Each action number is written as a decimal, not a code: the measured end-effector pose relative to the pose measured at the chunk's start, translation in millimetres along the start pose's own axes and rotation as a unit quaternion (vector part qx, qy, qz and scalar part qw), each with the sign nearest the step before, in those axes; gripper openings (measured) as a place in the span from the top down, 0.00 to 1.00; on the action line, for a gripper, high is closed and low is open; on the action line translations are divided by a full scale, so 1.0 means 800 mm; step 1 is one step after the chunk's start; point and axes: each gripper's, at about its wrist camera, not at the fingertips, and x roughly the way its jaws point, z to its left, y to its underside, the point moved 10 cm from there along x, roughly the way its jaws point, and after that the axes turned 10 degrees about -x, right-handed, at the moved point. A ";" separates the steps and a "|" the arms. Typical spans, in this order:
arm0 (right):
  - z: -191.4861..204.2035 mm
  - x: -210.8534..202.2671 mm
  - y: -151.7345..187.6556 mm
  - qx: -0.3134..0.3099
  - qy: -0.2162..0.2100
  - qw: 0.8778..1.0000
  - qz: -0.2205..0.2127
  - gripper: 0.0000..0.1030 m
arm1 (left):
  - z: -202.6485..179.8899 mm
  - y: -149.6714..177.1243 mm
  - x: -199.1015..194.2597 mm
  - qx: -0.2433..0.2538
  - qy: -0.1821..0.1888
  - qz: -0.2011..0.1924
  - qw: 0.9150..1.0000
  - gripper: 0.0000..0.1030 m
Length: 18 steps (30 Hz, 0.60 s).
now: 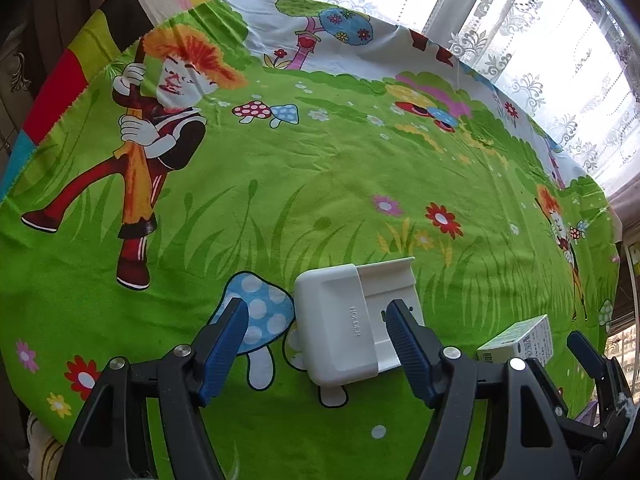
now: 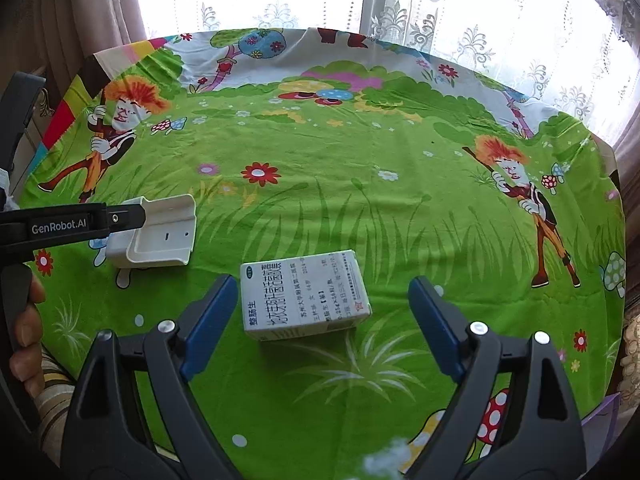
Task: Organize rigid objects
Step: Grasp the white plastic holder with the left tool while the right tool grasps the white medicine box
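White plastic holder [image 1: 352, 324] is lying on the cartoon tablecloth [image 1: 320, 184], medicine box [image 2: 302, 296] just to its right. Left gripper [image 1: 316, 340] has jaws apart around the holder, right gripper [image 2: 322, 320] wide open around the box, neither touching.

Between your left hand-held gripper [image 1: 316, 338] fingers you've got a smooth, matt white plastic holder [image 1: 352, 322]. Ahead of your right one there's a printed cardboard box [image 2: 304, 296], and the worktop cloth [image 2: 360, 208] is soft, wrinkly printed fabric.
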 end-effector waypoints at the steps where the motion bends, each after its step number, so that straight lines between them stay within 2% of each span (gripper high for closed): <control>1: 0.002 0.005 0.001 -0.003 -0.005 1.000 0.005 0.13 | -0.001 0.003 0.004 0.005 -0.005 0.002 1.000 0.30; 6: 0.008 0.023 0.009 -0.012 -0.019 0.999 0.023 0.13 | -0.004 0.012 0.012 0.033 -0.022 -0.006 0.999 0.30; 12: -0.001 0.045 0.019 0.010 -0.027 0.998 0.049 0.14 | -0.008 0.011 0.014 0.051 -0.029 -0.018 0.998 0.30; 15: -0.003 0.048 0.022 0.017 -0.030 0.998 0.052 0.23 | -0.009 0.011 0.015 0.056 -0.031 -0.024 0.998 0.31; 16: -0.003 0.048 0.022 0.018 -0.030 0.998 0.053 0.26 | -0.009 0.010 0.014 0.055 -0.030 -0.025 0.998 0.32; 18: -0.003 0.047 0.023 0.018 -0.030 0.998 0.052 0.28 | -0.007 0.009 0.012 0.053 -0.032 -0.030 0.998 0.48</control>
